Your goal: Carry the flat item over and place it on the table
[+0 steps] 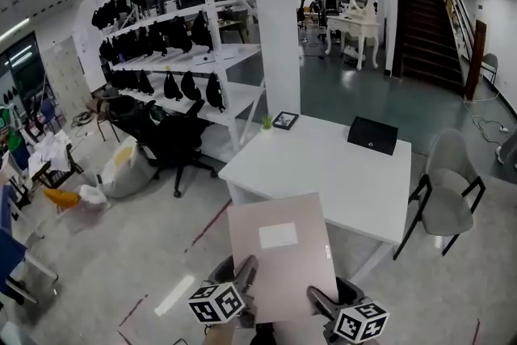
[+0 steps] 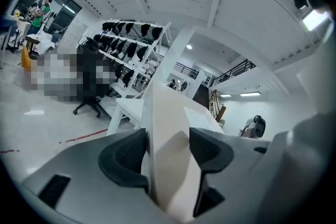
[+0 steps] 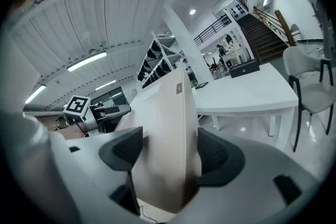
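Pads (image 2: 125, 157) of the left gripper (image 2: 168, 150) press on either face of a flat beige folder (image 2: 164, 113), and we see no gap between rubber and board, so these jaws are closed narrow on its near left corner. The right gripper (image 3: 169, 153) does the same at the near right corner, its dark pads (image 3: 219, 159) clamped against both sides of the folder (image 3: 169, 113), which stands edge-on between them. From the head view we find the folder (image 1: 279, 253) held in the air by both grippers, a white label on its upper face, the left gripper (image 1: 245, 271) and right gripper (image 1: 320, 301) at its near edge with their marker cubes toward us. Its far edge overlaps the near edge of the white table (image 1: 323, 170), while most of it hangs over the floor. On the table we note a black case (image 1: 372, 135) at the far right corner and a small picture frame (image 1: 284, 120) beside a little plant (image 1: 266, 123) at the far left corner. A grey chair (image 1: 447, 183) stands by the table's right edge, a black office chair (image 1: 179, 145) off its left, and a white shelving rack (image 1: 190, 52) hung with black bags lies beyond.
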Available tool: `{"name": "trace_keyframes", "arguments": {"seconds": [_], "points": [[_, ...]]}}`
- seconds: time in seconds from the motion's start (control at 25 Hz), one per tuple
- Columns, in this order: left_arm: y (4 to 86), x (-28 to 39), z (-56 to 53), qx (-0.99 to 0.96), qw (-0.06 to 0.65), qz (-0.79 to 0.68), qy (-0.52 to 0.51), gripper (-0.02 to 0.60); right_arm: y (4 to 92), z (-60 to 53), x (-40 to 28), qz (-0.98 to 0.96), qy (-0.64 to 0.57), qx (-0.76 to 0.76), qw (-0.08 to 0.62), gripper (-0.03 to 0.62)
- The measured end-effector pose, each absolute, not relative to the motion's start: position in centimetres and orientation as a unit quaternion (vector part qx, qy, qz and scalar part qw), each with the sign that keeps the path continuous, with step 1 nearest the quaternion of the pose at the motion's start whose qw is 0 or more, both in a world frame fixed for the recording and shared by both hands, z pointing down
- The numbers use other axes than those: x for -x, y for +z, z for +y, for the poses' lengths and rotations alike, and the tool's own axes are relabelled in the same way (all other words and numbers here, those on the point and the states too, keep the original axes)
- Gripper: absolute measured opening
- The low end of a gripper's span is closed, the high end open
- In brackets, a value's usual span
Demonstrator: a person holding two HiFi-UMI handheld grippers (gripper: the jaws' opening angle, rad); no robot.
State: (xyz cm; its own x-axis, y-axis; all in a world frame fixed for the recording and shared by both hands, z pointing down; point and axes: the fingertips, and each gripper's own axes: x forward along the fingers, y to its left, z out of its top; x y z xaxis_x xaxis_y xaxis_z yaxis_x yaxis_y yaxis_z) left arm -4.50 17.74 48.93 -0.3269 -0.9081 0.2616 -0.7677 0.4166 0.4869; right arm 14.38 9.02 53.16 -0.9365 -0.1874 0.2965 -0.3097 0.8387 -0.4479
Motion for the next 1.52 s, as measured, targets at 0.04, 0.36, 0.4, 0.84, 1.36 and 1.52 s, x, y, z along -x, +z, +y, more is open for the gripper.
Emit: {"name": "trace_keyframes", "arguments": {"seconds": [0.04,0.36,0.4,0.84,1.36,1.52], "points": [[48.9,5.8,16.9,-0.526,0.254,-0.8,-0.138,0.259,53.1,8.3,-13.2,-0.951,0.252,-0.136,0.12,0.322],[48.7,16.3,10.0,-0.552,0.264,-0.78,-0.131,0.258,52.7,2.8,-3.2,-0.944,0.257,-0.171,0.117,0.321],[48.6,17.5,9.2,-0.557,0.264,-0.777,-0.131,0.258,52.6,2.1,-2.1,-0.943,0.257,-0.176,0.116,0.321],[49.8,24.4,1.9,-0.596,0.278,-0.742,-0.127,0.258,53.0,-3.1,4.0,-0.931,0.254,-0.236,0.113,0.318],[49.5,25.1,-6.2,-0.617,0.273,-0.729,-0.116,0.256,53.1,-10.2,4.4,-0.926,0.254,-0.261,0.097,0.316],[49.0,24.8,-8.8,-0.621,0.27,-0.727,-0.115,0.256,52.7,-12.7,4.1,-0.926,0.254,-0.265,0.089,0.316]]}}
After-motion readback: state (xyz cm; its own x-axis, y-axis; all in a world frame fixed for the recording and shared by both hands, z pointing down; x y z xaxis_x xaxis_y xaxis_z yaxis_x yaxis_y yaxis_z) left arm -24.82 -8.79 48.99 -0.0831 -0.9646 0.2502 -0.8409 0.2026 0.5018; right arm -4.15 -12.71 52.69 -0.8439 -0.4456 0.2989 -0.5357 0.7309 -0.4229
